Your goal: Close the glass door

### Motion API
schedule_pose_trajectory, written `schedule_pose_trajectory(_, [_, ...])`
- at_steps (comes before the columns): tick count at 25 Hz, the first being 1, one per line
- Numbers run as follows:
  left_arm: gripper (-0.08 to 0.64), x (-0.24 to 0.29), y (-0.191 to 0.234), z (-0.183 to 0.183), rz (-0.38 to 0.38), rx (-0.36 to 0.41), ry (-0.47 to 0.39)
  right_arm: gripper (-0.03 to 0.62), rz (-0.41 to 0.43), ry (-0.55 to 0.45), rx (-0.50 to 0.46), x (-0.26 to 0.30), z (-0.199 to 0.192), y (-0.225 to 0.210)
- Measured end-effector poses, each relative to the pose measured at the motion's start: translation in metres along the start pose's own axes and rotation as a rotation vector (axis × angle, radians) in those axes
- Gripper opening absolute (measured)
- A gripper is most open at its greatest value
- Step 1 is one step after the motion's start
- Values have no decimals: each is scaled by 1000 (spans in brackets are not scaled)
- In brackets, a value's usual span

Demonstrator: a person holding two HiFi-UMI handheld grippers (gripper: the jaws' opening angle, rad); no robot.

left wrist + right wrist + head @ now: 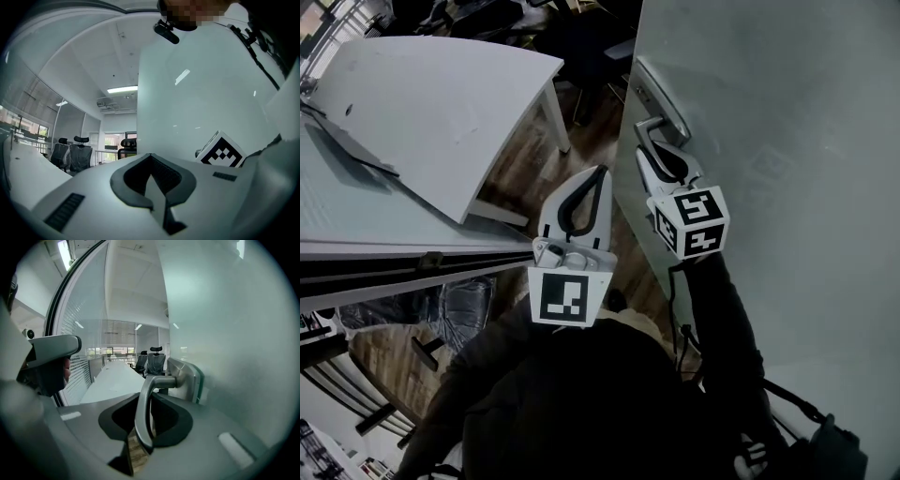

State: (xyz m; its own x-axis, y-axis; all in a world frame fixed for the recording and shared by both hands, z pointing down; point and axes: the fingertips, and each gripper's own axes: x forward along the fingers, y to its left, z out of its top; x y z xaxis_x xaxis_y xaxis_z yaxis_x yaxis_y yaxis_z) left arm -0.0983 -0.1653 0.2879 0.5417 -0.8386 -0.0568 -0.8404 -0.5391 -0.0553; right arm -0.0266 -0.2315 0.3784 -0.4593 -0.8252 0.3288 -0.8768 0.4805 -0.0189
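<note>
Head view: clamped with the right gripper [661, 159] on the lever handle [652, 131] of the glass door [787, 141], at right; left gripper [598, 178] beside it.

Left gripper view: jaws together, holding nothing.

Right gripper view: lever handle [145, 413] pinched between the jaws.

Probably heavy, stiff, smooth and breakable; best moved by the metal handle, steadily, never by the glass.

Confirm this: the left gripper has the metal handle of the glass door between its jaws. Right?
Not the left: the right gripper has the metal handle of the glass door between its jaws, as the right gripper view shows. The left gripper is shut on nothing.
</note>
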Motion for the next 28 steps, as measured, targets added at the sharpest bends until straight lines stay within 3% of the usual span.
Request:
schedule_pose_trajectory(14, [-3, -94, 18, 6, 190, -6, -3, 60, 149, 5, -41, -9, -5, 119])
schedule_pose_trajectory(24, [-3, -160, 38, 10, 182, 2, 16, 60, 241, -28, -58, -22, -3, 186])
schedule_pose_trajectory(28, [-3, -206, 45, 9, 159, 14, 22, 60, 264, -35, -69, -34, -9, 235])
